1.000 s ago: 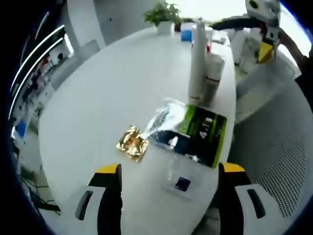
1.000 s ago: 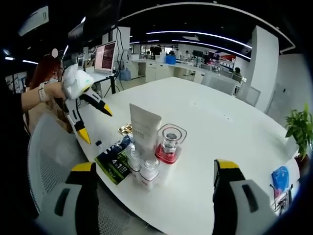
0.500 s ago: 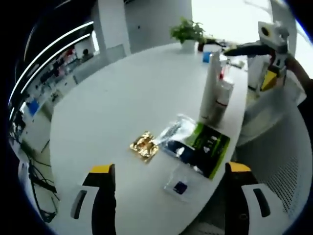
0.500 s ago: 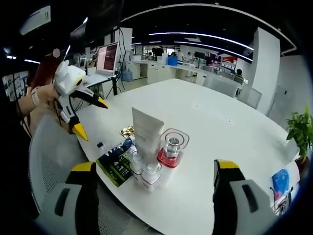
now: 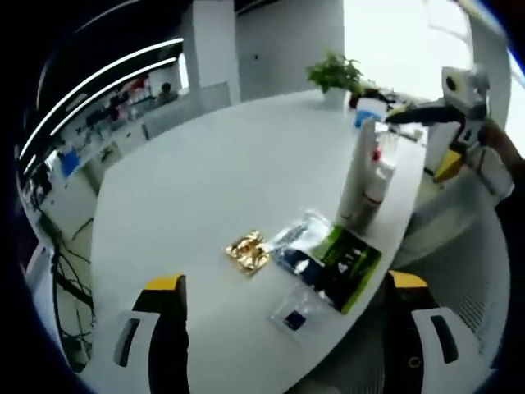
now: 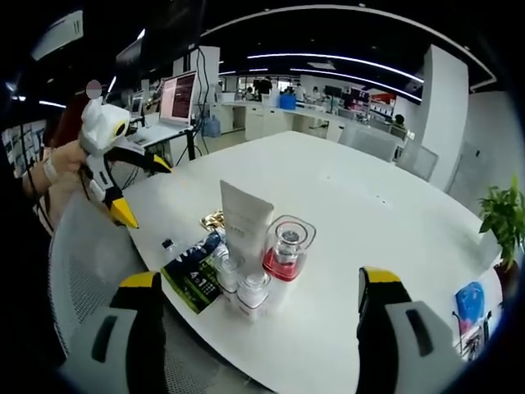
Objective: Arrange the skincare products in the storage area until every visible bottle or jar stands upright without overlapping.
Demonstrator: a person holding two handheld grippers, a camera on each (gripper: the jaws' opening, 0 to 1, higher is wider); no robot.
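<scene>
1. Right gripper (image 6: 256,328): fingers spread wide, gripping nothing, above the near edge of the white oval tabletop (image 6: 369,213).
2. Just beyond: two small white-capped bottles (image 6: 238,287), upright, touching a tall white squeeze tube (image 6: 244,222) and a clear jar with red base (image 6: 285,246).
3. Left of these: flat green-and-black packet (image 6: 193,271), gold foil sachet (image 6: 215,218).
4. Farther left: left gripper (image 6: 139,189), fingers wide apart, empty.

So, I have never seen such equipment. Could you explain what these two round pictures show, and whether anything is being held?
A person holds one two-jaw gripper in each hand; a camera rides on each. The left gripper and the right gripper are both open and hold nothing. Each also appears in the other's view. On the white table stand a white tube, a clear jar with a red base and small bottles. Beside them lie a green and black packet and a gold sachet.
</scene>
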